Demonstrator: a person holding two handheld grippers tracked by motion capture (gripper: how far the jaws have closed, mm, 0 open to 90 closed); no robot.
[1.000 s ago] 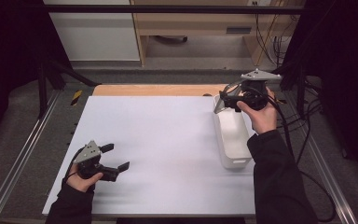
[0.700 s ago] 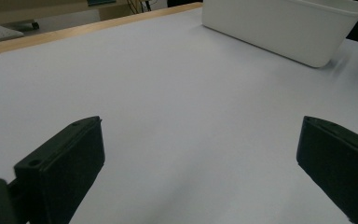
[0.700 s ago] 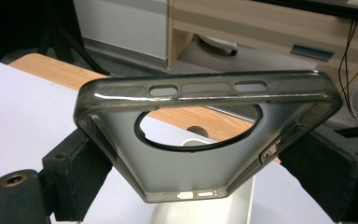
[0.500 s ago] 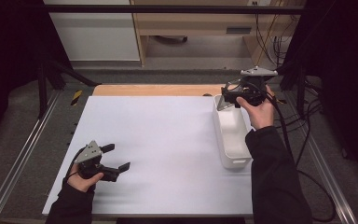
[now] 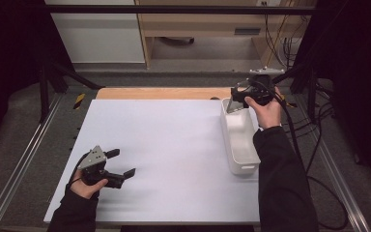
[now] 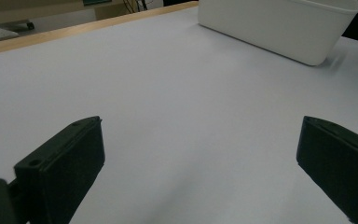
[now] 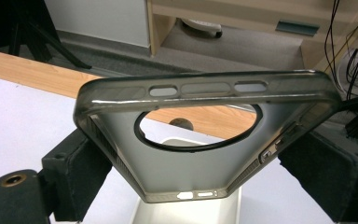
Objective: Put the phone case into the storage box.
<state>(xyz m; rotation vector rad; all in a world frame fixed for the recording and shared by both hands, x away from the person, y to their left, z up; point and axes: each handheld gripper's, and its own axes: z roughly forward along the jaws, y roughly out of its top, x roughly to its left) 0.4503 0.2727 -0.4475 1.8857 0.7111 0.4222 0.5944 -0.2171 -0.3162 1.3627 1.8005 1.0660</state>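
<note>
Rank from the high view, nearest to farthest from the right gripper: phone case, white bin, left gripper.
1. Phone case: clamped between the jaws of the right gripper, above the bin's far end.
2. White bin: right side of the table, directly below the gripper and running back toward the person.
3. Left gripper: near-left corner, jaws apart, holding nothing.

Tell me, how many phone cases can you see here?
1. A translucent grey phone case is clamped between the jaws of the right gripper, held above the far end of the white bin. The bin's visible inside looks empty.
</note>
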